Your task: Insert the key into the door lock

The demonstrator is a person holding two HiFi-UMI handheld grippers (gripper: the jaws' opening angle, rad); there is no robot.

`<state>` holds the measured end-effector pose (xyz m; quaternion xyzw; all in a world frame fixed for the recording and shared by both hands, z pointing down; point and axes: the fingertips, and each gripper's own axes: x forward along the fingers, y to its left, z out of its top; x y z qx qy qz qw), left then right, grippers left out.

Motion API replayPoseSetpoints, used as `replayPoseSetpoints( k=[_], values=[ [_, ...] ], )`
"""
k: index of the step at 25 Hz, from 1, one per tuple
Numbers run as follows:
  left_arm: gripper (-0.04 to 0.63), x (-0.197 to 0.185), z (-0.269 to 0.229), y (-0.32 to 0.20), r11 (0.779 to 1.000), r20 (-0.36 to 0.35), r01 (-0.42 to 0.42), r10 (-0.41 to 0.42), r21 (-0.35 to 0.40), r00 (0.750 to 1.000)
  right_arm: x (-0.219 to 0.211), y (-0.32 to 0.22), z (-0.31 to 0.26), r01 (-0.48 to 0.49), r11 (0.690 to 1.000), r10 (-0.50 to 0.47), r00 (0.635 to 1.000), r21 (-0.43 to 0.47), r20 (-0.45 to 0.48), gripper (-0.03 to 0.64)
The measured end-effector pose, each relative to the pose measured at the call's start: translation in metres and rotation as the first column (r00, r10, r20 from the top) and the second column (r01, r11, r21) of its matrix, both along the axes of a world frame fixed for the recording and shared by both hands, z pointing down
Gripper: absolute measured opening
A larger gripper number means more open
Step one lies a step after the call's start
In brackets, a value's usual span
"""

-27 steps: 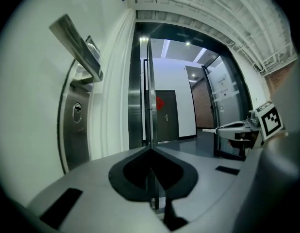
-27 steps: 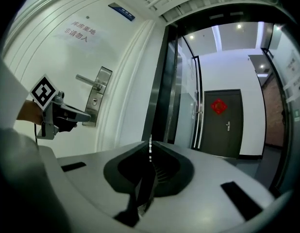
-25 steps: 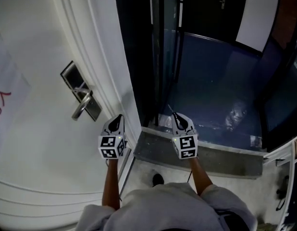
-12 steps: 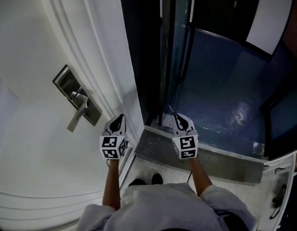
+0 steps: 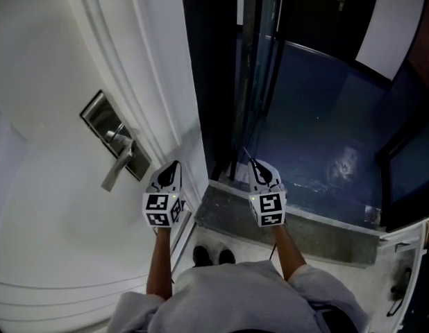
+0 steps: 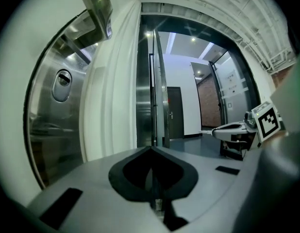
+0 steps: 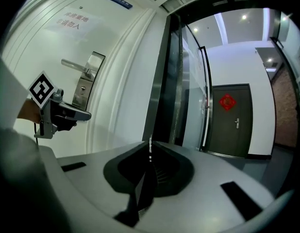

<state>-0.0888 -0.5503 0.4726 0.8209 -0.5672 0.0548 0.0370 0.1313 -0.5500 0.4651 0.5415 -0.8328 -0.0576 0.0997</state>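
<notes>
Both grippers are at the edge of the white door [image 5: 55, 241]. My left gripper [image 6: 151, 152] has its fingers pressed together on nothing, just beside the steel lock plate [image 5: 110, 134]. The plate's oval keyhole cylinder [image 6: 62, 79] sits below the lever handle [image 5: 117, 166]. My right gripper [image 7: 149, 159] stands apart to the right, above the grey threshold [image 5: 291, 224], with its fingers clamped on the key [image 7: 150, 146] — only a thin bright edge sticks out past the tips. It points into the open doorway, toward a dark door [image 7: 230, 120] with 1 red ornament across the corridor. The key is well apart from the lock — it touches only the fingers. My 2 forearms show bare below the marker cubes.
</notes>
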Motion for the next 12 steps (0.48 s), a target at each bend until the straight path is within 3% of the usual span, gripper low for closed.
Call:
replayPoseSetpoints(
  k=[6, 12],
  values=[
    [0.017, -0.028, 0.0, 0.019, 0.998, 0.004, 0.067, -0.067, 0.001, 0.998, -0.04, -0.002, -0.004, 0.096, 0.995, -0.096, 0.995, 0.011, -0.001, 0.029],
    [0.017, -0.068, -0.003, 0.049, 0.985, 0.009, 0.174, -0.174, 0.003, 0.985, -0.103, 0.001, -0.014, 0.252, 0.967, -0.252, 0.968, 0.033, 0.01, 0.029]
  ],
)
